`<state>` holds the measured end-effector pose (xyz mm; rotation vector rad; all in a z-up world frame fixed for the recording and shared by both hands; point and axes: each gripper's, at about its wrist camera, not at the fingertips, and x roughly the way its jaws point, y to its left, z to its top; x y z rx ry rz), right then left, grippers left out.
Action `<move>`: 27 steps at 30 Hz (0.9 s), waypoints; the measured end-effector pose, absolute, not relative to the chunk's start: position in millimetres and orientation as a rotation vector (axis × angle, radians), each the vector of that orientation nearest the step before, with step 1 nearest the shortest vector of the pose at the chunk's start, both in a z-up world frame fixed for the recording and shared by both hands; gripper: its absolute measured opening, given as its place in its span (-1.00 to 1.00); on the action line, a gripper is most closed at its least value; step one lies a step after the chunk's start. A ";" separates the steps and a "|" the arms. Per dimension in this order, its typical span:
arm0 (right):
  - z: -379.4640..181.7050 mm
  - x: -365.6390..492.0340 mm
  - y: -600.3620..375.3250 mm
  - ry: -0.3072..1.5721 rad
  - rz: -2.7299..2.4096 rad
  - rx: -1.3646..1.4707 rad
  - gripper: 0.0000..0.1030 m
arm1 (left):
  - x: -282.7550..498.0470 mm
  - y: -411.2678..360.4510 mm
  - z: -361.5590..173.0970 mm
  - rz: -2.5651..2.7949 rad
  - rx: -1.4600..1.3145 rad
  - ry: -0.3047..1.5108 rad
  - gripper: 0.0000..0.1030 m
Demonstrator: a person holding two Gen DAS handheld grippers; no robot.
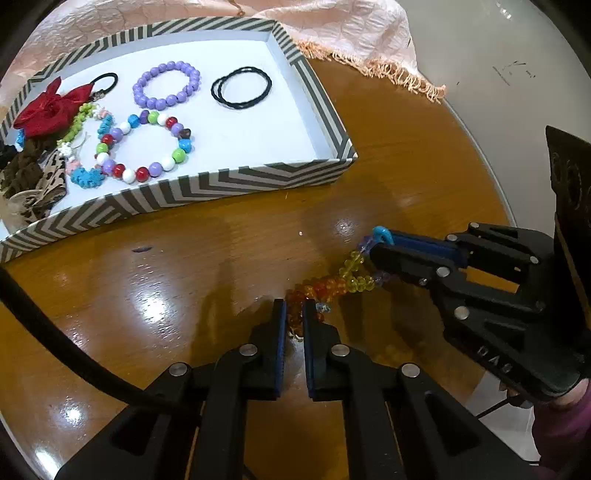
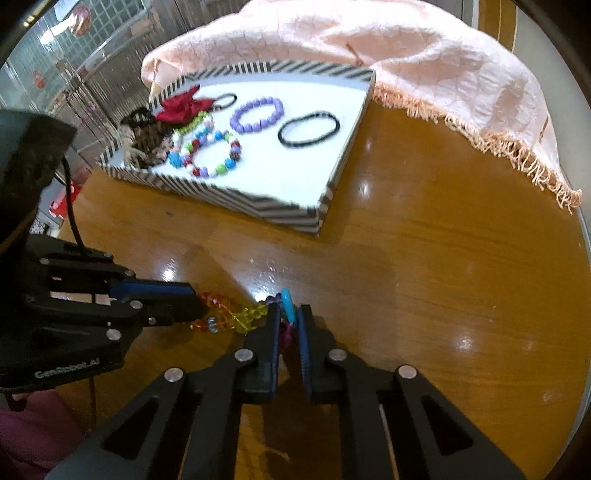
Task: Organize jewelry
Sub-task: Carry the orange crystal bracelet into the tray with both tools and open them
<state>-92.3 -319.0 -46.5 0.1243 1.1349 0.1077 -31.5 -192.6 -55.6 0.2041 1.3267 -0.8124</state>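
We see a round wooden table (image 1: 388,155), polished to an amber shine — bright spots of overhead light glare off its top. A pale pink cloth (image 2: 369,44) with a quilted texture and a frayed orange fringe lies bunched over the far side of the table. Beyond the table's curved edge we see a light grey floor (image 1: 498,74) marked with a few dark scuffs. In the right wrist view, past the table's left side, we see a surface of small glassy squares (image 2: 99,33), blurred, with red spots on it — we cannot tell whether it is a wall or a cabinet.
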 end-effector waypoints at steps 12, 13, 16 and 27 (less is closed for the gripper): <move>-6.8 -88.8 -316.5 1.066 0.126 0.124 -0.82 | -27.9 -171.2 -11.7 -0.813 0.151 1.232 -1.00; -4.3 -86.9 -316.4 1.061 0.126 0.119 -0.82 | -26.2 -169.4 -7.8 -0.810 0.148 1.223 -1.00; 4.4 -80.8 -316.5 1.046 0.131 0.118 -0.82 | -20.3 -164.2 2.4 -0.791 0.138 1.198 -1.00; 26.7 -60.7 -307.3 0.992 0.159 0.081 -0.82 | -2.1 -161.2 21.9 -0.737 0.123 1.134 -1.00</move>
